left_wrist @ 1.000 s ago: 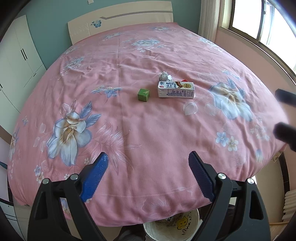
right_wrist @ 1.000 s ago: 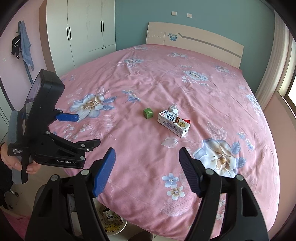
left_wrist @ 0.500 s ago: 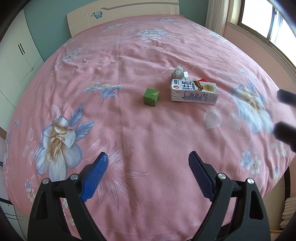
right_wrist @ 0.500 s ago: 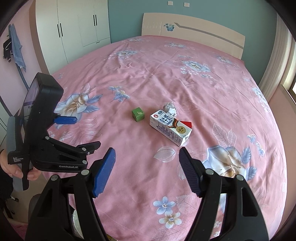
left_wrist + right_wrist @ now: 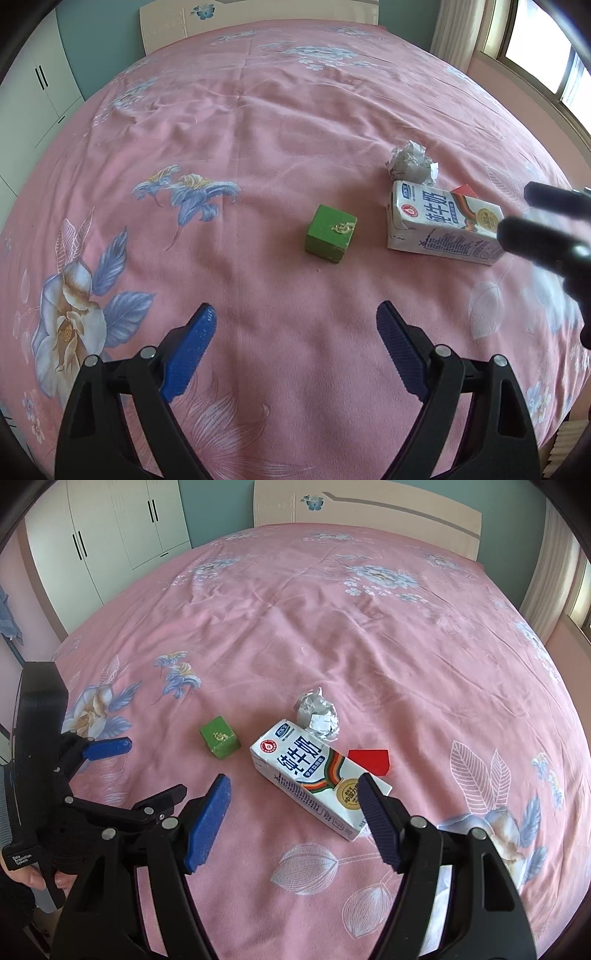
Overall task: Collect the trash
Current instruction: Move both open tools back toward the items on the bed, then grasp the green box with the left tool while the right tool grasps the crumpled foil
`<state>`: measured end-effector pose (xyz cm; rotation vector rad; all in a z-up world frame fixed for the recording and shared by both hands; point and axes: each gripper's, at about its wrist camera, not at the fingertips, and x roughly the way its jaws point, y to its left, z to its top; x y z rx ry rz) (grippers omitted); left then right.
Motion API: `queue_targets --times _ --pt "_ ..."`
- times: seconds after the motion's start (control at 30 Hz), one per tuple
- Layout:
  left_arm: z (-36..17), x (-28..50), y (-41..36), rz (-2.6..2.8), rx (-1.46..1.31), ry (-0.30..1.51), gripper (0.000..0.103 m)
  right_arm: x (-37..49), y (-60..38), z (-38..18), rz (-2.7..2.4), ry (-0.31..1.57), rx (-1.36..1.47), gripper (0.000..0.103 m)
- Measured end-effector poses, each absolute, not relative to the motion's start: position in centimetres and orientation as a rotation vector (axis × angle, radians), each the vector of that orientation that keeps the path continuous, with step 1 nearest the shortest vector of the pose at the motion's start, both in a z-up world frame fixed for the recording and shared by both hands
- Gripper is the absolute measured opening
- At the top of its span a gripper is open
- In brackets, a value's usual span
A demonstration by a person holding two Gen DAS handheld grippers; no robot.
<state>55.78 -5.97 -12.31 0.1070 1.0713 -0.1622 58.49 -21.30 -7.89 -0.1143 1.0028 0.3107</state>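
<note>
On the pink flowered bed (image 5: 369, 635) in front of you lie four bits of trash, close together near its middle. The milk carton (image 5: 314, 775) lies on its side, with a crumpled ball of foil (image 5: 318, 716) just beyond its far end and a small red scrap (image 5: 369, 761) just beside it on the right. The green cube (image 5: 219, 741) sits to the left of the carton, apart from it.

Your right tool (image 5: 293, 819) hangs over the near end of the carton with its blue pads spread apart and nothing between them; the right pad overlaps the carton's near corner in the right wrist view, though contact cannot be made out. Your left tool (image 5: 295, 347) is also spread wide and empty, above bare bedding on the near side of the cube (image 5: 330, 233). From the left wrist view the carton (image 5: 439, 229) lies right of the cube, the foil ball (image 5: 412, 162) behind it
</note>
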Motion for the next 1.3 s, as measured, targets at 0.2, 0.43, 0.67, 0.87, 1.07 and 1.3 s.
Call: queue_targets --times 0.2,0.43,0.67,0.87,1.07,1.3 --pt "-13.8 58.7 -6.3 -0.185 0.096 1.053 0.090 64.8 -20.3 -10.5 0.258 1.066 -0.115 0.071" --pt "-15.1 60.3 -6.8 -0.219 0.116 1.028 0.090 69.1 -20.0 -13.8 0.249 1.169 -0.062 0.071" --pt "-16.0 61.1 -7.8 -0.265 0.157 1.016 0.067 70.4 -19.9 -15.4 0.273 1.241 0.020 0.055" --pt "-16.0 61.4 -8.1 -0.306 0.114 1.014 0.032 70.6 -20.3 -16.0 0.264 1.265 0.071 0.038" --pt "-15.2 61.0 -7.1 -0.285 0.084 1.005 0.032 69.8 -20.9 -14.9 0.252 1.226 0.089 0.037" --pt "-11.1 59.5 -5.1 -0.240 0.083 0.978 0.032 67.7 -20.8 -10.0 0.273 1.142 0.056 0.037"
